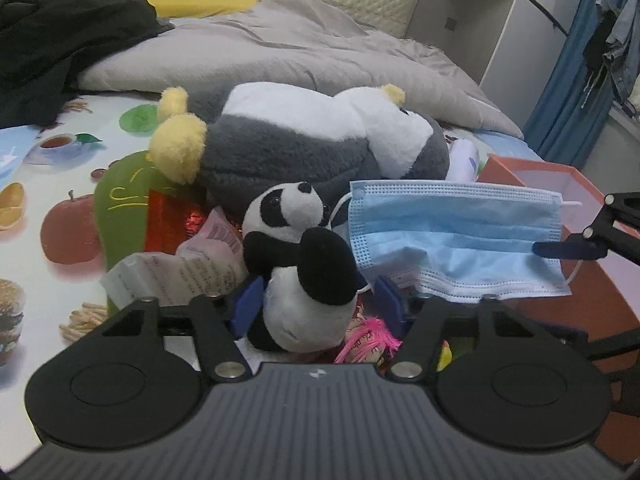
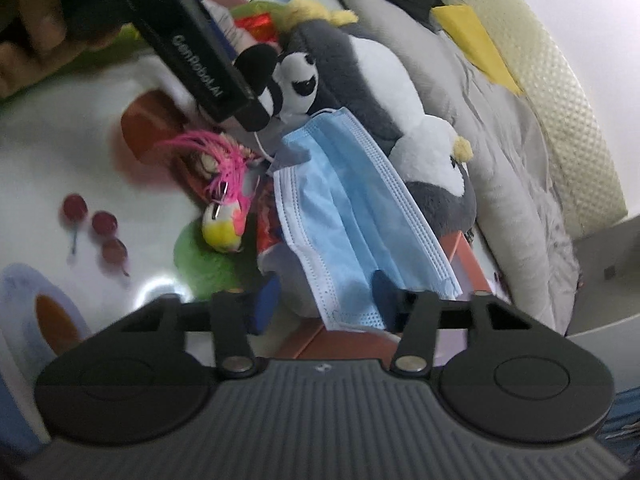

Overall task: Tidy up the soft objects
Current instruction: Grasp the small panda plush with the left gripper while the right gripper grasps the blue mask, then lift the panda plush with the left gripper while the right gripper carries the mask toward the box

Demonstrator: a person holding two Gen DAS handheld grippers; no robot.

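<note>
While a blue mask [image 1: 456, 236] drapes the orange box [image 1: 560, 176], grey plush [image 1: 320, 148] behind, panda [image 1: 300, 264] beside.

Soft pile crowding centre of printed sheet [image 1: 60, 160]. Big grey-and-white plush [image 1: 320, 148] lying across back of pile, blocking way toward grey duvet [image 1: 300, 48]. Small panda [image 1: 296, 256] sitting between fingers of left gripper [image 1: 316, 304], filling gap. Blue face mask [image 1: 452, 240] draping over orange box [image 1: 552, 168], covering box opening on that side; right gripper [image 2: 324, 300] straddling mask's lower edge. Pink-feathered toy [image 2: 224, 200] and green plush [image 1: 124, 208] lying just beside. Bare sheet left of pile offering open passage.
</note>
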